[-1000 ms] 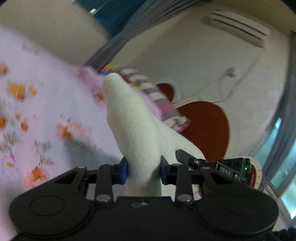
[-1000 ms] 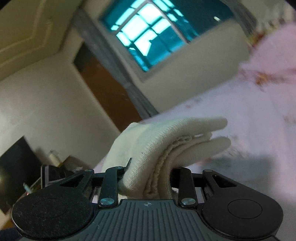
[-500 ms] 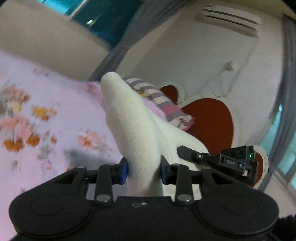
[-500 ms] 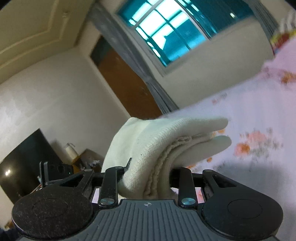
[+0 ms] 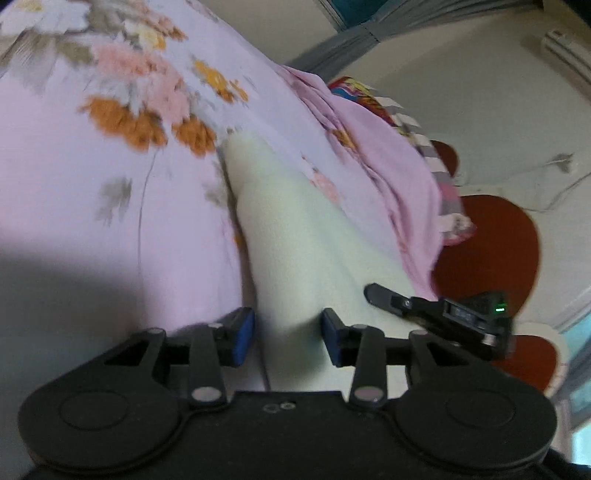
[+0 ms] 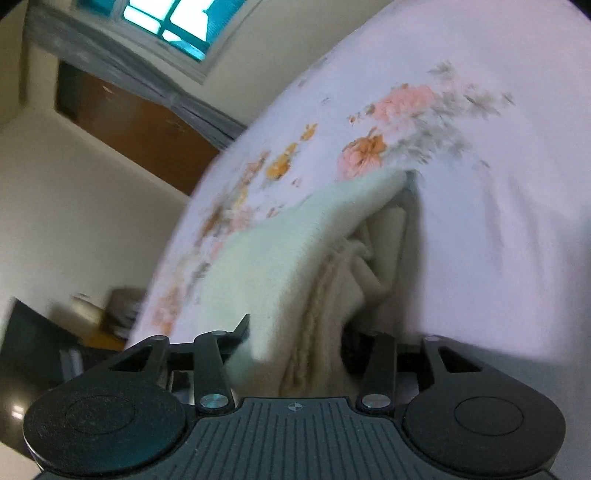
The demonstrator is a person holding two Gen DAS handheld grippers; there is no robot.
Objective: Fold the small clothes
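Observation:
A small cream knitted garment is held between both grippers over a pink floral bedsheet. My left gripper is shut on one end of it, and the cloth stretches forward with its far tip touching the sheet. My right gripper is shut on the other, bunched end of the garment, whose folded layers reach forward to the sheet. The right gripper also shows in the left wrist view, close at the right.
A pile of pink and striped bedding lies at the head of the bed before a red headboard. A brown door, a window and a low table with clutter stand beyond the bed edge.
Both grippers have tipped down toward the bed with the garment. Its far end, held up in the air before, now rests on the sheet.

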